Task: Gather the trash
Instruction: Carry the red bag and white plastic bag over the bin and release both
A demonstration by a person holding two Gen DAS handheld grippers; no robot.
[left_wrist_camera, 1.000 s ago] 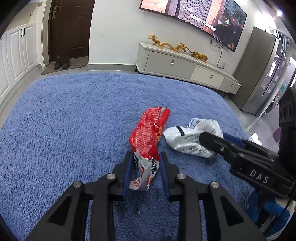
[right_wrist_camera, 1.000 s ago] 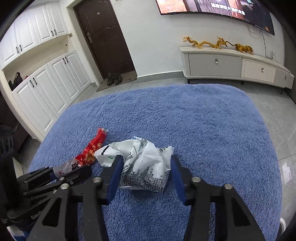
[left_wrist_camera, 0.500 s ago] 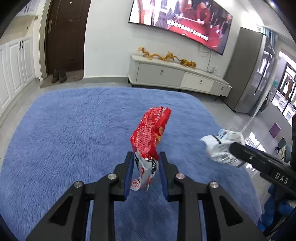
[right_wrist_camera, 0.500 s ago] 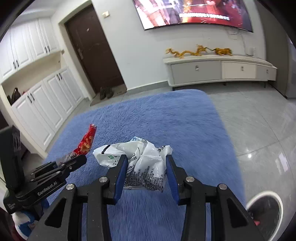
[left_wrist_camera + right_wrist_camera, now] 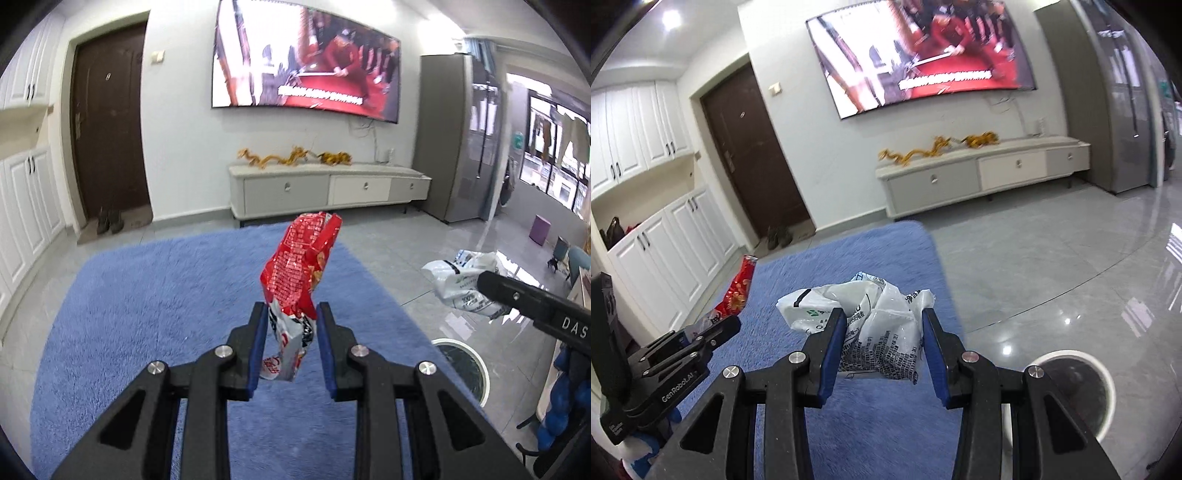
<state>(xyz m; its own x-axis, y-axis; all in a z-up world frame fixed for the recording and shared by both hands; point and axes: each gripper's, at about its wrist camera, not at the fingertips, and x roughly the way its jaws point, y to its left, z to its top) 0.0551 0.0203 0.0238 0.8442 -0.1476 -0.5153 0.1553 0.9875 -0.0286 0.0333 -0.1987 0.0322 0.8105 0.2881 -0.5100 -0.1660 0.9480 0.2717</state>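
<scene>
Room: blue shag rug [image 5: 155, 295] on glossy grey tile floor [image 5: 1071, 266]; white wall with a curved TV [image 5: 306, 62] switched on, low white TV cabinet [image 5: 328, 192] under it with gold dragon ornaments [image 5: 291, 157] on top; dark brown door [image 5: 107, 125] to the left with a pair of shoes [image 5: 109, 221] on the mat at its foot; white cupboards [image 5: 657, 236] along the left wall; tall grey fridge [image 5: 454, 136] right of the cabinet; round white-rimmed bin [image 5: 1075, 391] on the tiles just off the rug's right edge, dark inside

Trash: red snack wrapper [image 5: 299, 273], crinkled foil, red with white print on the upper part, silver and black at the bottom end; stands roughly upright, held off the rug; left tongs [image 5: 291, 343] clamped on its lower end, blue pads pressing both sides

Second piece: crumpled white plastic bag [image 5: 875, 325], green logo on the left fold, dense black print on the lower half; also in the air above the rug's right part, close to the bin; right tongs [image 5: 882, 347] gripping it, pads sunk into the crumple on both sides

Both pieces off the floor, side by side, well apart from each other
</scene>
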